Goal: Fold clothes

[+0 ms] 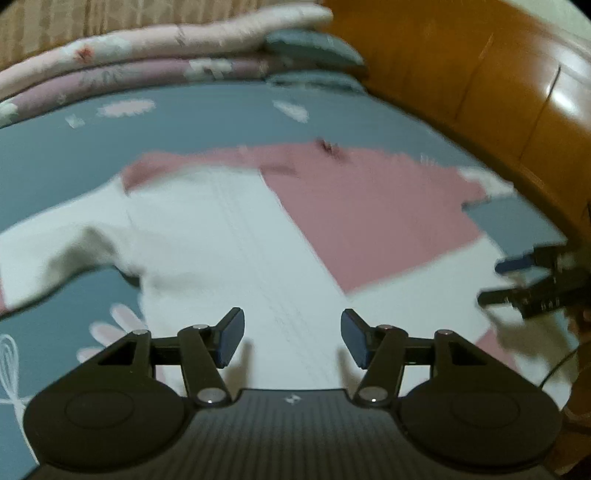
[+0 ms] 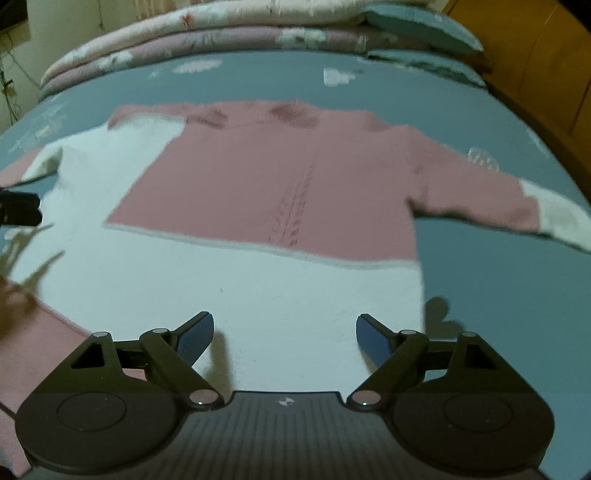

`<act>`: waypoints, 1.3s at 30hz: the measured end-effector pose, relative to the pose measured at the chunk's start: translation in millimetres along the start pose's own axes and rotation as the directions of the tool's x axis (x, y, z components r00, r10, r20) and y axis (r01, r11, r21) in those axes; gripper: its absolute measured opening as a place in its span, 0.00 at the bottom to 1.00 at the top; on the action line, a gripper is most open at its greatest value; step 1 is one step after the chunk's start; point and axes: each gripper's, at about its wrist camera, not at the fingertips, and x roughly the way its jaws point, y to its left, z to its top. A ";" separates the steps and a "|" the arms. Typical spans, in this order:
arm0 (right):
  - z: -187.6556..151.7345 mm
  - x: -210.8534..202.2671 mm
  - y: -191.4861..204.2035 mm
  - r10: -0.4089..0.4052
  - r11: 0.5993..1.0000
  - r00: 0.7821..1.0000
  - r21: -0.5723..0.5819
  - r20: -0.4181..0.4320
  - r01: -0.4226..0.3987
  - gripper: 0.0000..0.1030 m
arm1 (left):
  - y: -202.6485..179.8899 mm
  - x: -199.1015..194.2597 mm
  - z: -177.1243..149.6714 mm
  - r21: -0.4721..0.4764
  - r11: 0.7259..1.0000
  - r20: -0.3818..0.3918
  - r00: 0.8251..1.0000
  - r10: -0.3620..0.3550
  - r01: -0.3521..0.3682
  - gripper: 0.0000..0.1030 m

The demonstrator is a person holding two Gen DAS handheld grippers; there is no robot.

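Observation:
A pink and white sweater lies flat on the bed, pink chest part far, white lower part near. Its right sleeve stretches out to the side and ends in a white cuff. In the left wrist view the same sweater looks blurred, with a white sleeve hanging to the left. My left gripper hovers open over the white part, nothing between its pads. My right gripper is open over the white hem, also empty. The right gripper shows at the right edge of the left wrist view.
The grey-blue flowered bedsheet surrounds the sweater. Folded pink quilts and grey pillows are stacked at the far end. A wooden headboard or cabinet runs along the right side. The other gripper shows at the left edge.

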 end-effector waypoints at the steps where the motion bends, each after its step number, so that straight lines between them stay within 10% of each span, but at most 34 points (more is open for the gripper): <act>1: -2.7 2.9 -0.9 0.001 1.000 1.000 0.002 0.002 -0.001 0.90 | -1.1 3.9 -4.6 -0.002 1.000 -0.017 1.000 0.006 -0.006 0.57; 13: -11.6 9.0 0.2 0.025 0.999 1.000 -0.034 0.011 -0.025 1.00 | -3.2 -52.1 -70.6 -0.086 0.990 -0.120 0.988 0.102 -0.113 0.66; 23: -13.2 8.3 2.3 0.018 0.998 1.000 -0.056 0.013 -0.017 1.00 | -34.7 -38.3 -69.9 -0.064 0.998 -0.073 0.997 0.016 -0.021 0.68; 33: -16.4 6.5 1.4 0.036 0.996 0.999 -0.078 0.026 -0.033 1.00 | -34.6 -68.9 -84.9 -0.093 0.993 -0.133 0.989 0.065 -0.078 0.68; 39: -16.7 6.5 0.6 0.045 0.995 0.998 -0.093 0.033 -0.042 1.00 | -56.6 -39.2 -59.7 -0.080 0.996 -0.039 0.998 -0.050 0.047 0.70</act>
